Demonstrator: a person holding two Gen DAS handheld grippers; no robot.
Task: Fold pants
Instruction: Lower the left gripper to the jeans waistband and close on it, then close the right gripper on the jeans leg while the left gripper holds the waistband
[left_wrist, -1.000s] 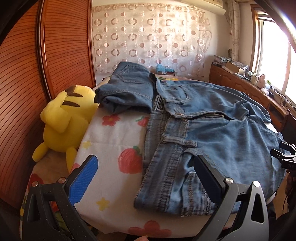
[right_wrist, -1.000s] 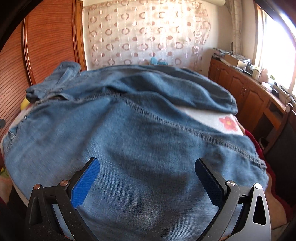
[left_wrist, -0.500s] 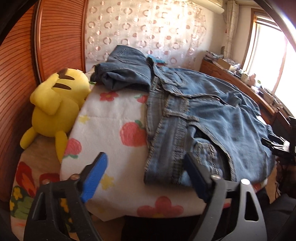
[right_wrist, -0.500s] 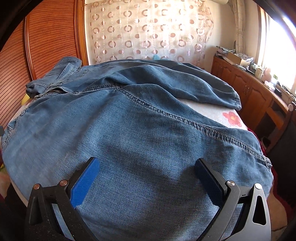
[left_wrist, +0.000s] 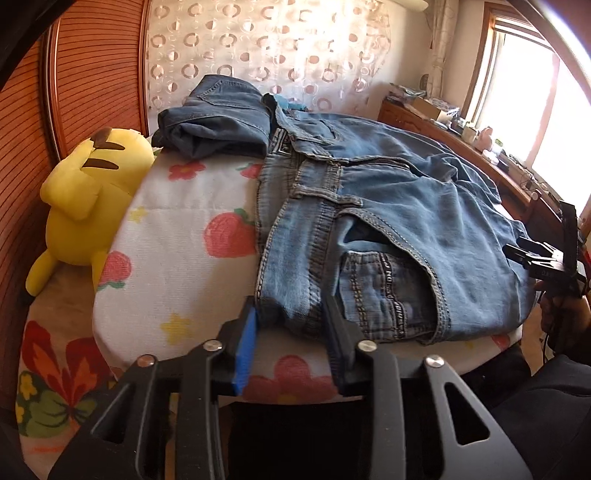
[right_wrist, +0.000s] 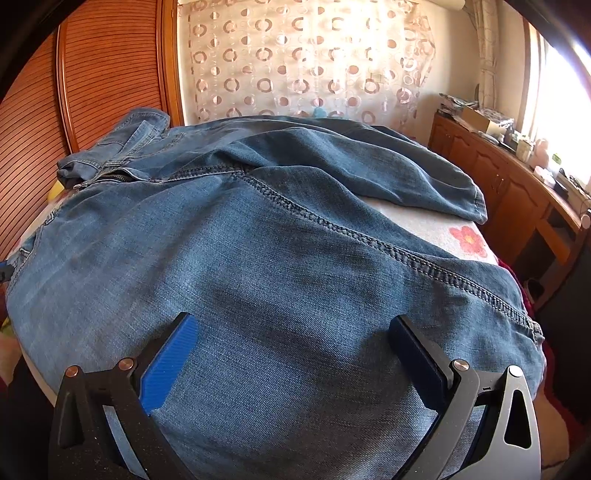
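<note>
Left tongs (left_wrist: 291, 325) are closing on the near waistband corner of the light blue jeans (left_wrist: 388, 221), the denim bunched between the blue pads, which seem to touch it on both sides. Right tongs (right_wrist: 295, 354) stand wide apart above a leg of the same jeans (right_wrist: 258, 258), gripping nothing. These pants lie spread across a bed with a flower-print cover (left_wrist: 177, 221). Farther back a darker pair of folded jeans (left_wrist: 218, 118) rests, with a yellow plush toy (left_wrist: 88, 195) beside the bed's edge.
</note>
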